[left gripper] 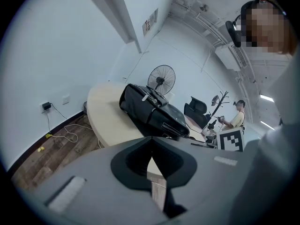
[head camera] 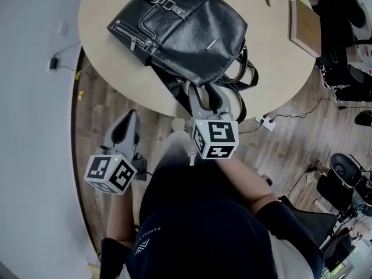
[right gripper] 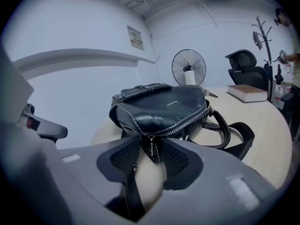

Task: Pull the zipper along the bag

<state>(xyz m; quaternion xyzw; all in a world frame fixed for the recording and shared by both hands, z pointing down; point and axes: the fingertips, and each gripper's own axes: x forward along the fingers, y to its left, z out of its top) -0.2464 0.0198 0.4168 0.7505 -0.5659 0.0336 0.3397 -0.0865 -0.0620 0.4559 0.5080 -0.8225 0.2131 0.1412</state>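
A black leather backpack (head camera: 180,31) lies on the round beige table (head camera: 116,68), its straps (head camera: 244,74) trailing toward the near edge. My right gripper (head camera: 204,90) is at the bag's near end. In the right gripper view its jaws (right gripper: 152,153) stand open around the bag's corner, and the metal zipper pull (right gripper: 151,146) hangs between the pads without being pressed. My left gripper (head camera: 128,118) is shut on nothing, held low to the left, off the table's edge. In the left gripper view the bag (left gripper: 150,109) lies beyond the closed left gripper (left gripper: 151,156).
A book (head camera: 306,27) lies at the table's far right. A standing fan (right gripper: 188,68) and office chairs (head camera: 349,179) are around the table. A power strip (head camera: 266,122) and cables lie on the wooden floor. Another person (left gripper: 239,116) stands far back.
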